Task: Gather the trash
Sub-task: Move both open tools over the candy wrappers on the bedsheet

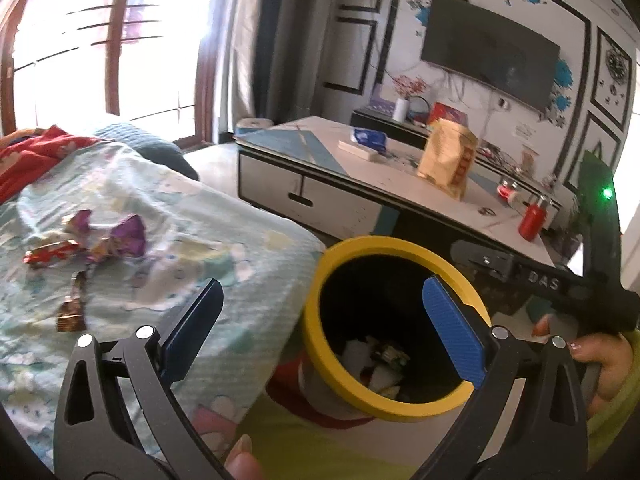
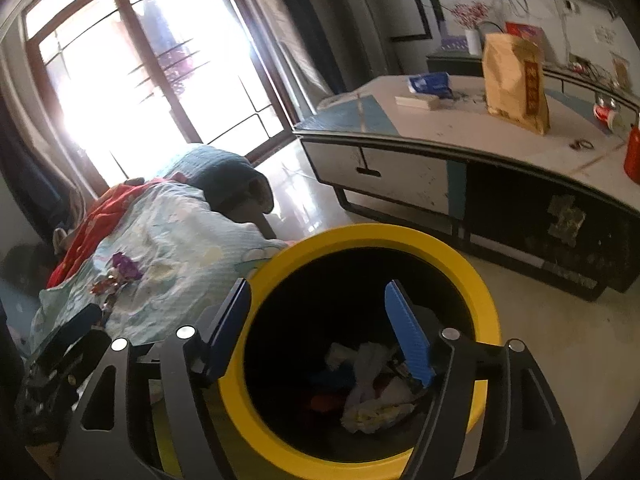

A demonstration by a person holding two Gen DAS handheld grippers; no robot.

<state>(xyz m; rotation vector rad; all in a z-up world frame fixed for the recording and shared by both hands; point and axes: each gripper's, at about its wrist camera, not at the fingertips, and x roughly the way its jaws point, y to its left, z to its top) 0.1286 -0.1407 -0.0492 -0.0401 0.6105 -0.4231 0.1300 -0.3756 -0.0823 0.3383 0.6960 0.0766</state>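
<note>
Both grippers' fingers (image 1: 454,332) (image 2: 408,336) gape empty over yellow-rimmed bin (image 2: 360,240); wrappers (image 1: 100,240) litter blanket (image 1: 200,220) beside.

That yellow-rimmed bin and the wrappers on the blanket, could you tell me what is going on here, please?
A person is collecting trash with two handheld grippers. Both the left gripper and the right gripper hang open and empty over the yellow-rimmed bin, which already holds crumpled paper and wrappers. Several candy wrappers still lie on the light blanket beside the bin.

Both wrist cameras are looking steeply down, close over the yellow-rimmed bin (image 1: 320,364) (image 2: 486,300), sharing it.
</note>
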